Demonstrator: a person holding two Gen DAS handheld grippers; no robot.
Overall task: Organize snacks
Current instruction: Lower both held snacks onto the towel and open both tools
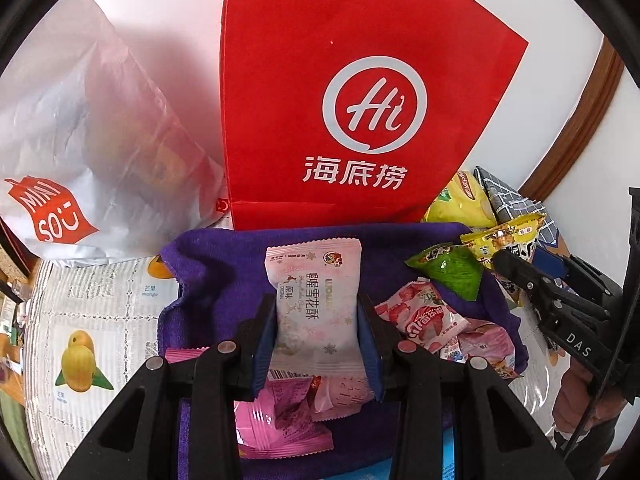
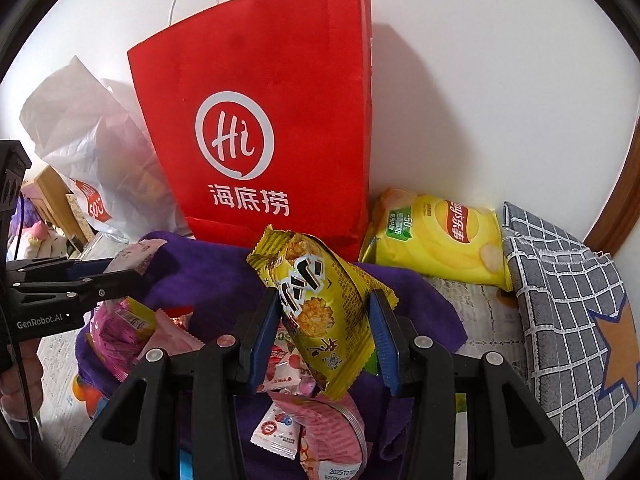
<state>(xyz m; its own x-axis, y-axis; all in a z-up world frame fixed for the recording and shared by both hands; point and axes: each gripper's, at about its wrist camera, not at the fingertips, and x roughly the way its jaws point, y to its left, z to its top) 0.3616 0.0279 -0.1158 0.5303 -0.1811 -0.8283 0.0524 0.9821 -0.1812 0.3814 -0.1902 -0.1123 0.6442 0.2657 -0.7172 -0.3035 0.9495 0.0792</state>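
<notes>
Left tongs (image 1: 318, 336) clamped on pink-white packet (image 1: 314, 300), over purple towel (image 1: 208, 276); red bag (image 1: 340, 92) at 12 o'clock. Right tongs (image 2: 326, 336) clamped on yellow packet (image 2: 320, 304); chips (image 2: 436, 236) at 2 o'clock. Best kept squeezed, lifted clear of pile, bagged separately.

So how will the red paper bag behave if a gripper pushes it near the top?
The red bag stands tall and upright on a narrow base, so it may tip. Its flat, creased paper walls look stiff yet light. It stands close to the wall, which might stop a backward fall.
</notes>
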